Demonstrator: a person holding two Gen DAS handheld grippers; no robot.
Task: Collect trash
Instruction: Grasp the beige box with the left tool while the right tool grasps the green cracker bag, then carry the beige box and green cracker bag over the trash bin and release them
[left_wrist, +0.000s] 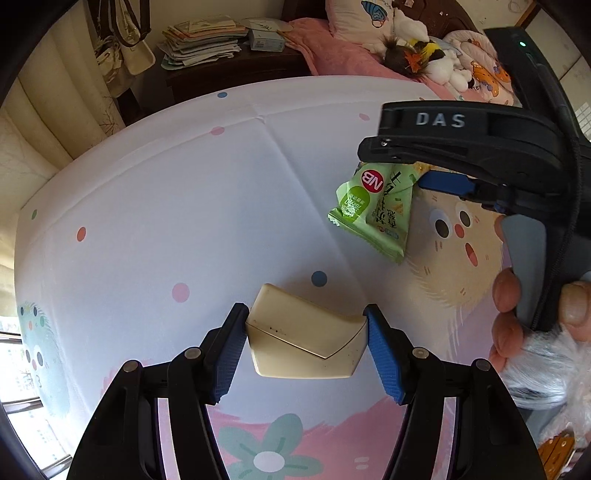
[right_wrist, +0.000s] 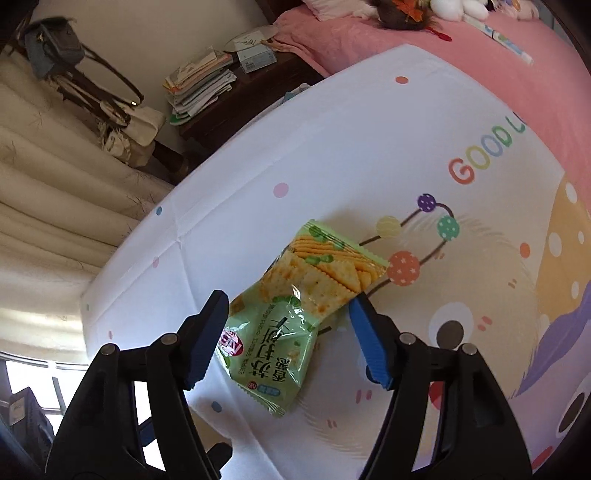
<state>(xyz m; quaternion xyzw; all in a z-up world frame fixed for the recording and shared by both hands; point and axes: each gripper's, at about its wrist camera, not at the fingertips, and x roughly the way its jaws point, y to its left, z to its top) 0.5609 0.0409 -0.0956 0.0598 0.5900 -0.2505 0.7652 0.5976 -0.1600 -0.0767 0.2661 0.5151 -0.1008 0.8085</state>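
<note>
My left gripper (left_wrist: 306, 339) is shut on a cream plastic box (left_wrist: 306, 339), held just above the patterned bed sheet (left_wrist: 166, 206). My right gripper (right_wrist: 286, 332) is shut on a green cracker packet (right_wrist: 295, 314), its blue pads pressing the packet's two sides, lifted over the sheet. In the left wrist view the right gripper (left_wrist: 406, 166) is at the upper right with the green packet (left_wrist: 373, 214) hanging below its fingers, up and to the right of the box.
A dark bedside table (left_wrist: 229, 70) with stacked papers (left_wrist: 203, 40) stands beyond the bed's far edge. Bags (right_wrist: 92, 92) hang by the curtain at left. Plush toys (left_wrist: 424, 55) lie on the pink blanket (right_wrist: 406, 37) at the back right.
</note>
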